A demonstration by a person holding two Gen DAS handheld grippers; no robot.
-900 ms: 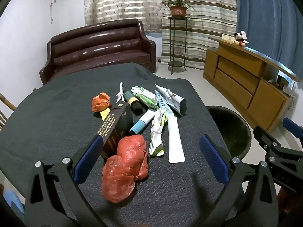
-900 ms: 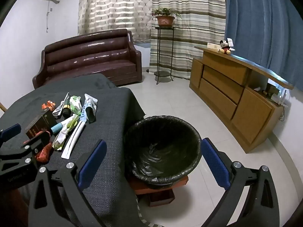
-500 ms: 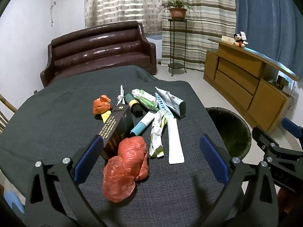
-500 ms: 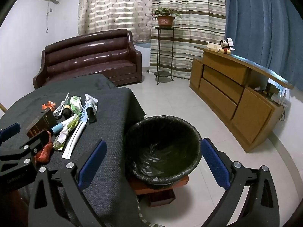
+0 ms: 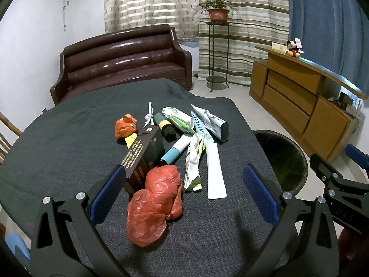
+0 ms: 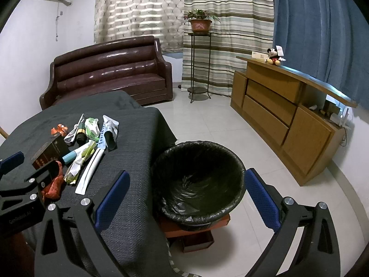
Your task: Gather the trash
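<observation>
Trash lies in a pile on the dark cloth-covered table (image 5: 57, 152): a crumpled red plastic bag (image 5: 154, 203) nearest me, a black box (image 5: 143, 154), a small orange bag (image 5: 125, 125), a blue-white tube (image 5: 176, 149), wrappers (image 5: 196, 161) and a white strip (image 5: 215, 170). My left gripper (image 5: 182, 191) is open, its jaws either side of the red bag and above it. My right gripper (image 6: 182, 198) is open and empty over the black-lined bin (image 6: 198, 180), which stands beside the table. The pile also shows in the right wrist view (image 6: 85, 145).
A brown sofa (image 5: 122, 62) stands behind the table. A wooden sideboard (image 6: 283, 113) lines the right wall. A plant stand (image 6: 199, 62) stands by the curtains. The bin sits on a red-brown stool base (image 6: 196, 228) on the tiled floor.
My left gripper has drawn back and risen slightly, so the pile sits a little farther off. The right gripper has barely moved.
</observation>
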